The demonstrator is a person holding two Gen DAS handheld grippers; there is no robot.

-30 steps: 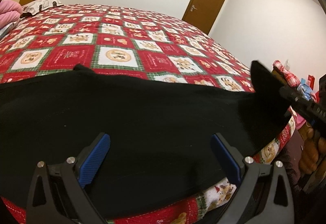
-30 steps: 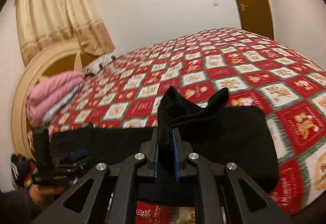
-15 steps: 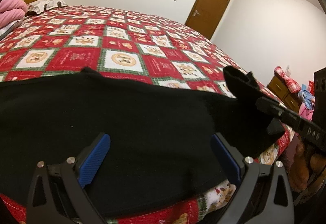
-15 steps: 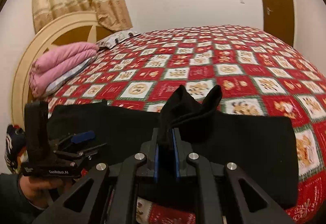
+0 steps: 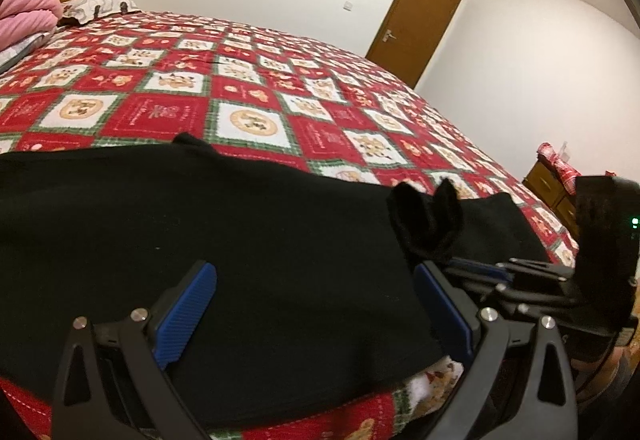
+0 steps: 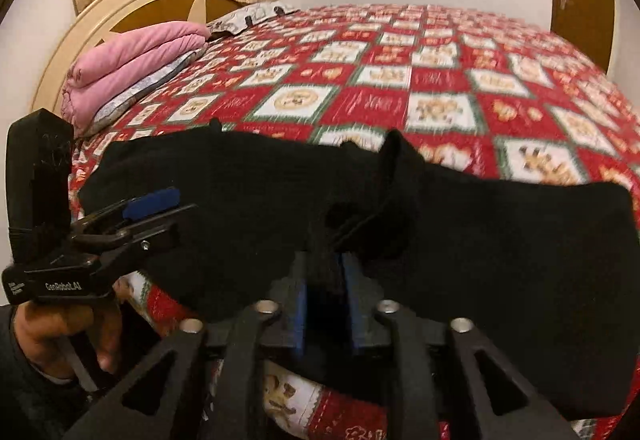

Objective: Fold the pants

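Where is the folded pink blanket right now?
The folded pink blanket lies at the head of the bed, upper left in the right wrist view, against the cream headboard, beyond the black pants; the left wrist view shows only its edge.

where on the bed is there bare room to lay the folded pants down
The bedspread beyond the black pants is bare up to the door side. It is crowded near the headboard, with pink bedding, and along the near edge, where the pants, left tongs and right tongs sit.
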